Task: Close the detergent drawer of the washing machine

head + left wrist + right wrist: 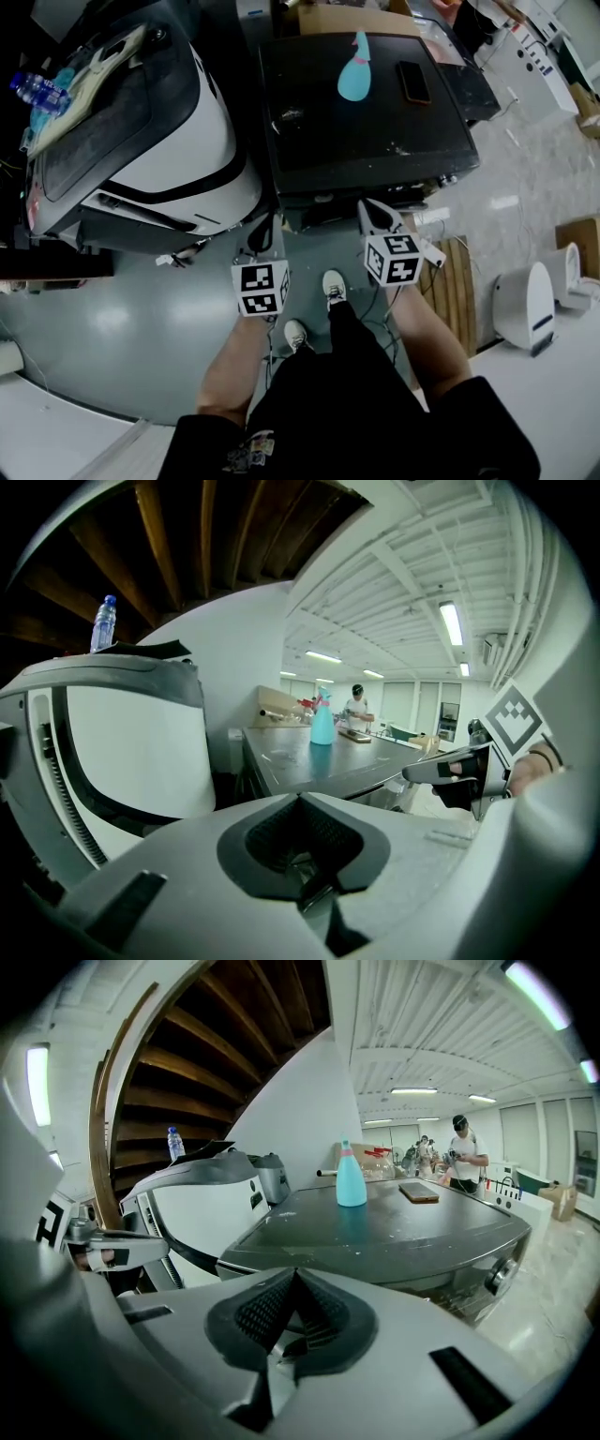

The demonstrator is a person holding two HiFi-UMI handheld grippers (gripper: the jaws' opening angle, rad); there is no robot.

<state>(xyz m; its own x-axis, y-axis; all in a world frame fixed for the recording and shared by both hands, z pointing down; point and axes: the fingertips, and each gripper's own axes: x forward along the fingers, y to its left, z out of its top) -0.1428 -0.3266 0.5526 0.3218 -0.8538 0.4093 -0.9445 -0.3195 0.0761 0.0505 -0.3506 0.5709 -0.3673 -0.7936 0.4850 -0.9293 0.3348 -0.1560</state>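
Observation:
The dark washing machine stands just ahead of me, and its flat top fills the middle of the right gripper view. Its front panel with a round knob shows low at the right; the detergent drawer itself I cannot make out in any view. My left gripper hangs in front of the machine's left corner, its jaws shut on nothing. My right gripper sits close to the front edge, and its jaws are also shut and empty. Each gripper shows in the other's view.
A cyan spray bottle and a phone lie on the machine's top. A white and grey machine with a water bottle stands at the left. A wooden pallet and a white appliance are at the right. Cables lie by my shoes.

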